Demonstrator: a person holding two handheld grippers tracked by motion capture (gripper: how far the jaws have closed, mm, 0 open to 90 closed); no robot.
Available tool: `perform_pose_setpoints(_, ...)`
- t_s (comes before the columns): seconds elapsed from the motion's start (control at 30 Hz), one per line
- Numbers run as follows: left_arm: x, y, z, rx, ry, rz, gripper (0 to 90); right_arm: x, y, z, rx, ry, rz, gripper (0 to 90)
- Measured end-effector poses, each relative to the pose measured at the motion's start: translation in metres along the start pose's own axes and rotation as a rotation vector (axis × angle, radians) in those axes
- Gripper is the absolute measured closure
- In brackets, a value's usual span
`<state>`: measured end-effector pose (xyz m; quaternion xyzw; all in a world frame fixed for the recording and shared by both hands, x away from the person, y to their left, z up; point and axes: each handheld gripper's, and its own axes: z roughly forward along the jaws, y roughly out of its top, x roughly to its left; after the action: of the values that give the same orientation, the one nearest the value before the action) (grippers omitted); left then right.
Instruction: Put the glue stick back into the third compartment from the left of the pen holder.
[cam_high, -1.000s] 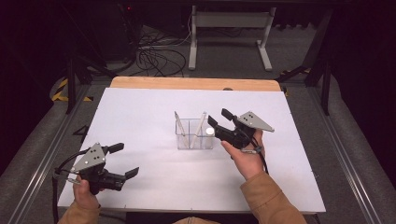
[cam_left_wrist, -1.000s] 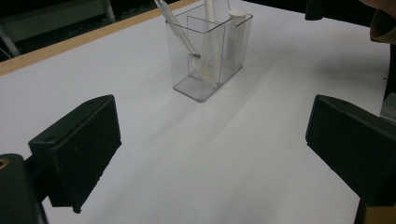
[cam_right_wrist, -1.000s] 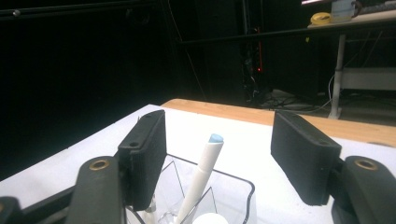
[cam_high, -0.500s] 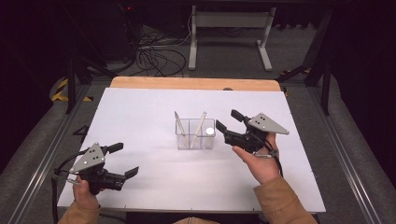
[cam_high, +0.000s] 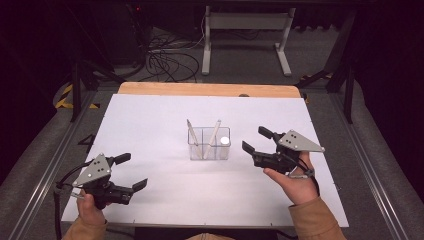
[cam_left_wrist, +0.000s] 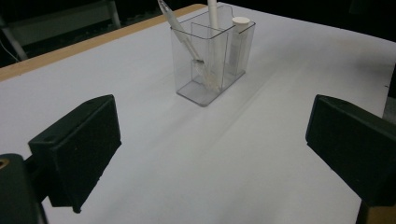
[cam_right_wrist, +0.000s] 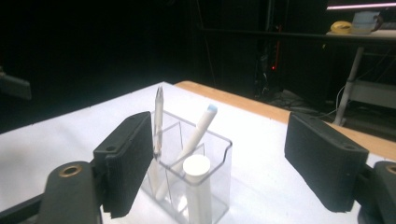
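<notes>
White table (cam_high: 150, 125). Clear holder (cam_high: 209, 144) at centre, with two pens and a white-capped tube (cam_high: 224, 141). Right tongs (cam_high: 254, 140) just right of holder, empty, jaws just been opening. Left tongs (cam_high: 131, 171) near-left, wide open, empty.

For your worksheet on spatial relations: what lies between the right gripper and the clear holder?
Nothing: in the high view, only bare white table separates the right gripper from the clear holder.
</notes>
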<state>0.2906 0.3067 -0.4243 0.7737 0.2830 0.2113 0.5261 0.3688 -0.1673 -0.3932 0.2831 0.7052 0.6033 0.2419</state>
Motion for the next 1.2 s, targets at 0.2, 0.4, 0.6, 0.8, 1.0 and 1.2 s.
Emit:
perform_pose_setpoints(0.2,-0.001,0.000,-0.001,-0.002,-0.002,0.001,3.8,-0.006,-0.014,-0.008,0.020,0.009,-0.015,23.6)
perform_pose_setpoints(0.4,-0.001,-0.002,-0.002,-0.012,0.000,-0.012,3.8,-0.013,-0.029,-0.015,0.037,0.012,-0.010,22.7)
perform_pose_setpoints(0.6,0.000,-0.003,-0.003,-0.022,-0.008,-0.023,3.8,-0.018,-0.046,-0.022,0.040,0.059,0.013,22.7)
perform_pose_setpoints(0.8,0.000,-0.003,-0.004,-0.027,-0.005,-0.015,3.9,-0.021,-0.057,-0.027,0.071,0.078,0.016,22.7)
perform_pose_setpoints(1.0,0.001,-0.005,-0.004,-0.035,-0.002,-0.027,4.0,-0.027,-0.067,-0.034,0.099,0.045,0.035,22.7)
perform_pose_setpoints(1.2,0.001,-0.007,-0.005,-0.041,-0.005,-0.021,4.1,-0.028,-0.076,-0.040,0.102,0.045,0.029,25.3)
